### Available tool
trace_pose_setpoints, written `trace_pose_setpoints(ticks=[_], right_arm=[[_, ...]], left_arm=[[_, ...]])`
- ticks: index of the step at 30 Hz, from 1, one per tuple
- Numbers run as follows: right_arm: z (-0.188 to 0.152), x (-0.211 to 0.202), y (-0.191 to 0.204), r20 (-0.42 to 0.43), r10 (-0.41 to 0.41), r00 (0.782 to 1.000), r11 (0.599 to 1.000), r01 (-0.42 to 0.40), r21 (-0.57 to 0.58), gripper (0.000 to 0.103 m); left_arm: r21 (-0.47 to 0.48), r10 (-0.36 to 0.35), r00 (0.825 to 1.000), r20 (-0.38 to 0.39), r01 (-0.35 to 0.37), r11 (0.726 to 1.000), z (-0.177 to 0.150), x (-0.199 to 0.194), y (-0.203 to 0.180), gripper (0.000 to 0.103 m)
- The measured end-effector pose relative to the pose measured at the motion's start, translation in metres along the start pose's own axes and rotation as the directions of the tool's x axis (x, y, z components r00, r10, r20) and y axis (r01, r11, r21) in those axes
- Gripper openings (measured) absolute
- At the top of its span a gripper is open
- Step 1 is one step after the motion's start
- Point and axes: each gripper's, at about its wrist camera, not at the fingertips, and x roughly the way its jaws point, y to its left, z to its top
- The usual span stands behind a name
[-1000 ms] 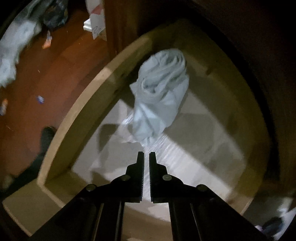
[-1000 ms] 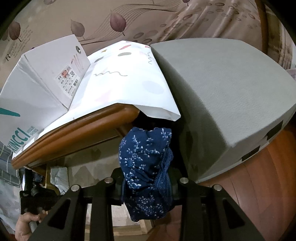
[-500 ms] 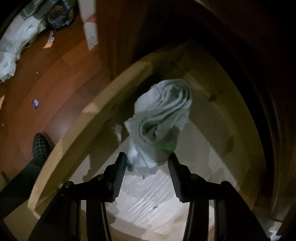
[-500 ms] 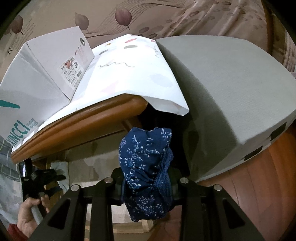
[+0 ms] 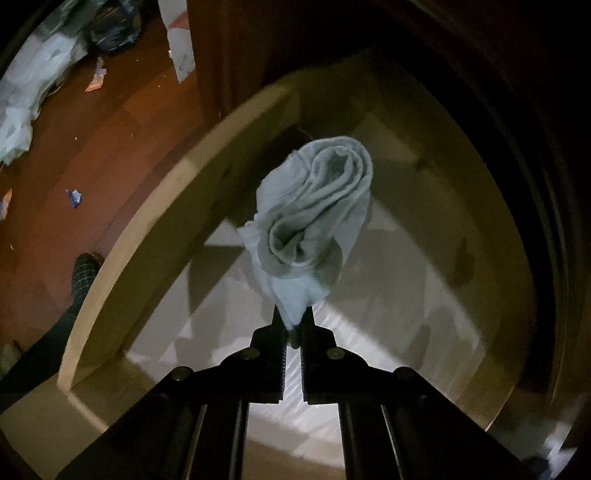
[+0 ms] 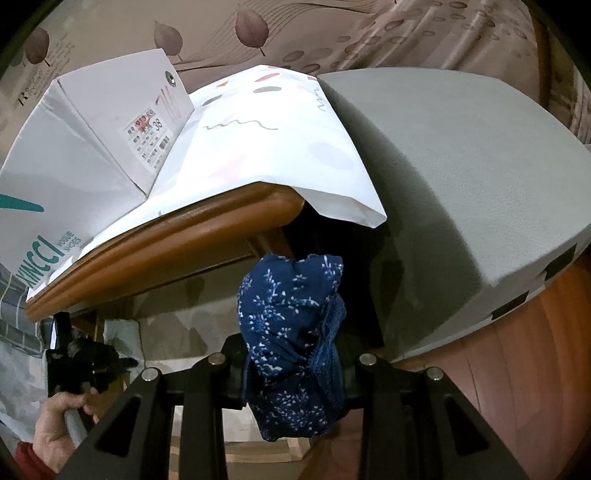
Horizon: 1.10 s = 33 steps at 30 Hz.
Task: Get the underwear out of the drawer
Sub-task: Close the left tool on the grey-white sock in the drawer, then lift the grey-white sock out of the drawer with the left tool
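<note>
In the left wrist view, the left gripper (image 5: 293,319) points steeply down into the open drawer (image 5: 177,206), its fingers pinched together on the near corner of a pale grey garment (image 5: 314,218). The cloth is rolled on itself and bunches out beyond the tips, over the drawer's pale lined bottom; in this dim light it is hard to say whether the far end touches the liner or hangs clear. The drawer's light wooden side wall curves along the left. Beyond it lies a reddish wood floor (image 5: 110,129) with scraps of litter, and a dark trouser leg (image 5: 74,295) with a checked slipper stands just beside the drawer's outer wall.

In the right wrist view, the right gripper (image 6: 293,365) is clamped on a navy floral garment (image 6: 291,332), which fills the gap between the fingers and hangs below them. It is out of the drawer, in front of the cabinet's rounded brown top edge (image 6: 166,240). At lower left a hand (image 6: 59,424) grips the handle of the other tool. On the cabinet top rest a white shoebox (image 6: 74,155) and a white patterned sheet (image 6: 266,140), whose corner overhangs the edge. Just right of them is a grey box (image 6: 443,177), with leaf-print fabric (image 6: 332,33) behind.
</note>
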Motion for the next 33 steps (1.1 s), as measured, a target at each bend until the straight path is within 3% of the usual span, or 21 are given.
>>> trace_pose_setpoints(ticks=[9, 13, 15, 17, 20, 21, 27, 33], right_arm=[[0.0, -0.001, -0.001, -0.002, 0.014, 1.0, 1.0, -0.014, 0.002, 0.033], [0.0, -0.001, 0.0, -0.001, 0.012, 1.0, 1.0, -0.012, 0.001, 0.033], [0.0, -0.002, 0.0, 0.0, 0.011, 1.0, 1.0, -0.011, -0.001, 0.033], [0.0, -0.002, 0.0, 0.002, 0.009, 1.0, 1.0, -0.009, 0.002, 0.033], [0.0, -0.001, 0.0, -0.001, 0.015, 1.0, 1.0, -0.015, 0.004, 0.033], [0.0, -0.001, 0.001, -0.001, 0.013, 1.0, 1.0, -0.013, -0.001, 0.033], [0.0, -0.002, 0.0, 0.001, 0.017, 1.0, 1.0, -0.017, -0.004, 0.033], [-0.001, 0.0, 0.001, -0.001, 0.012, 1.0, 1.0, -0.012, -0.005, 0.033]], left_arm=[[0.199, 0.093, 0.993, -0.072, -0.077, 0.977, -0.032, -0.006, 0.007, 0.005], [0.257, 0.109, 0.99, -0.089, -0.083, 0.963, -0.037, -0.003, 0.006, 0.013], [0.293, 0.111, 0.99, -0.087, -0.081, 0.953, -0.039, -0.004, 0.006, 0.02], [0.323, 0.107, 0.992, -0.072, -0.078, 0.943, -0.042, -0.01, 0.003, 0.042], [0.375, 0.097, 0.995, -0.03, -0.079, 0.924, -0.041, -0.022, 0.0, 0.063], [0.39, 0.101, 0.995, -0.018, -0.086, 0.917, -0.042, -0.026, -0.003, 0.065], [0.423, 0.101, 0.993, 0.064, -0.119, 0.898, -0.025, -0.033, -0.009, 0.072], [0.427, 0.102, 0.994, 0.025, -0.103, 0.898, -0.016, -0.011, -0.019, 0.071]])
